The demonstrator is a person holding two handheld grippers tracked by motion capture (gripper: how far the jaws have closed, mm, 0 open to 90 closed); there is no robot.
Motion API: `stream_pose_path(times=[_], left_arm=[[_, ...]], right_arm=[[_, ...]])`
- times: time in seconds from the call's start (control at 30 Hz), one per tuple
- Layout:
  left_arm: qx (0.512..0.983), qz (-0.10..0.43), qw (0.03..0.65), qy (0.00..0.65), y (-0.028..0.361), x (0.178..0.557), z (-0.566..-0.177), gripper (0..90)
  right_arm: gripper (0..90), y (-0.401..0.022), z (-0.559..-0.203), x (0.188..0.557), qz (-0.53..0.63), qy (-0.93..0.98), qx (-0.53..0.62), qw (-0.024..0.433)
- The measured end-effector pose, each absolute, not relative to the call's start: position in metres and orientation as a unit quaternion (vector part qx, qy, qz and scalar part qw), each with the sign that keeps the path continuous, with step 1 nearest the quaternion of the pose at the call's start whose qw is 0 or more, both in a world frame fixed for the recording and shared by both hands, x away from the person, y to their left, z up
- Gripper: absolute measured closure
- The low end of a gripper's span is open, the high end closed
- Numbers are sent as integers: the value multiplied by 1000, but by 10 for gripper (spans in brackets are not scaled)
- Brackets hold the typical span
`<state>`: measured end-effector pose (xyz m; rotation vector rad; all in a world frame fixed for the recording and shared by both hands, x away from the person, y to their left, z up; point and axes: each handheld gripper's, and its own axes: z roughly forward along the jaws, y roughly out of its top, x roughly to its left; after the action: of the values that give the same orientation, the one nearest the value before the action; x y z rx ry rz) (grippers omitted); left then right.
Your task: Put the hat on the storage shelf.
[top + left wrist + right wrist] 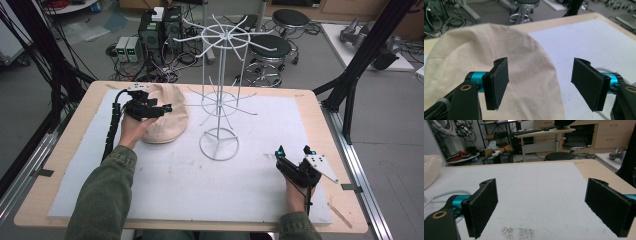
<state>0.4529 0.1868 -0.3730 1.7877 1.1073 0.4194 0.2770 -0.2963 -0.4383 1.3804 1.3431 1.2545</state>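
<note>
Rack (220, 90) beside cream hat (167, 120)

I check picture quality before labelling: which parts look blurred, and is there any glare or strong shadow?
High view: even light, soft shadows, no glare; the white wire rack is thin but sharp. Left gripper view: the cream hat shows its weave clearly, while the near fingers are slightly soft. Right gripper view: the white mat is sharp, and the far room is a little hazy.

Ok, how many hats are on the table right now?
1: a beige hat at the table's left rear, beside the wire rack, under the open left gripper.
</note>
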Motion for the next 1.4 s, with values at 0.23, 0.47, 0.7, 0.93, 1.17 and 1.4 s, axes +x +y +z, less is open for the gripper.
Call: stream_pose_path(times=[0.23, 0.47, 0.7, 0.93, 1.17, 1.4], left_arm=[[770, 134, 440, 443, 172, 465, -398, 295], [787, 115, 418, 439, 168, 471, -406, 319], [822, 79, 375, 422, 154, 481, -411, 322], [829, 54, 353, 430, 152, 490, -411, 364], [828, 14, 338, 447, 153, 499, -421, 372], [832, 1, 313, 457, 152, 506, -422, 408]], right_arm=[[102, -296, -438, 278, 492, 537, 544, 416], [102, -294, -438, 278, 491, 542, 540, 417], [102, -295, -438, 279, 490, 543, 538, 420], [102, -295, -439, 280, 490, 545, 538, 416], [102, -295, -438, 280, 491, 545, 538, 416], [102, -294, -438, 279, 491, 547, 535, 415]])
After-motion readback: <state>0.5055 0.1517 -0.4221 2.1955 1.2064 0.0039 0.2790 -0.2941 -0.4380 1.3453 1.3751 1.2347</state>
